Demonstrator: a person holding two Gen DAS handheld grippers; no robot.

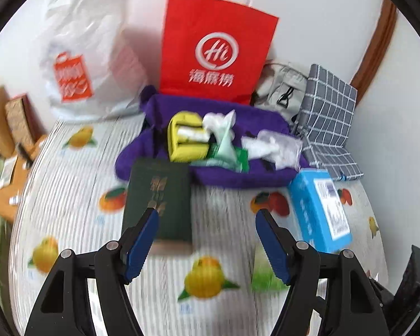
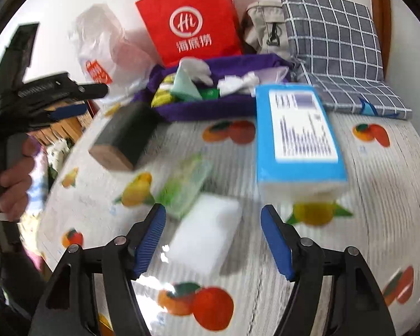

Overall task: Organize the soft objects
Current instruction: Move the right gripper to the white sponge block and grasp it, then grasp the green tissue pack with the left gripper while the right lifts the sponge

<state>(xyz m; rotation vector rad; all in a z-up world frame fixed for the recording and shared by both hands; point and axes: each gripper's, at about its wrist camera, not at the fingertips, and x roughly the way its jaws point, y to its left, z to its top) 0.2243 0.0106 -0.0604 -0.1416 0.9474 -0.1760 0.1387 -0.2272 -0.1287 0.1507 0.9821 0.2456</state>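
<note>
The white pack [image 2: 207, 235], a soft wrapped block by the look of it, was seen lying flat on the fruit-print tablecloth [image 2: 378, 196] toward the near edge of the table, just ahead of the right gripper [image 2: 213, 218]. That gripper's jaws were spread, with nothing pinched. The pack was judged light and squashy, its film probably slippery, so it would best be taken across its short sides, squeezed gently (too hard and it would buckle). A green packet [image 2: 186, 184] was touching its far corner.

The left gripper [image 1: 207, 221] was spread too and empty, hovering over the dark green box [image 1: 158, 198] near the table's middle. Beyond it, toward the far edge, the purple pouch [image 1: 210, 140] was already stuffed with a yellow roll [image 1: 182, 137] and crumpled white wrappers [image 1: 271, 145].

Only the right view showed the white pack; from the left it could not be made out. A hand [image 2: 11, 179] on the left gripper's handle was caught in the right view alone. The blue box [image 2: 296, 137] was shown in both.
</note>
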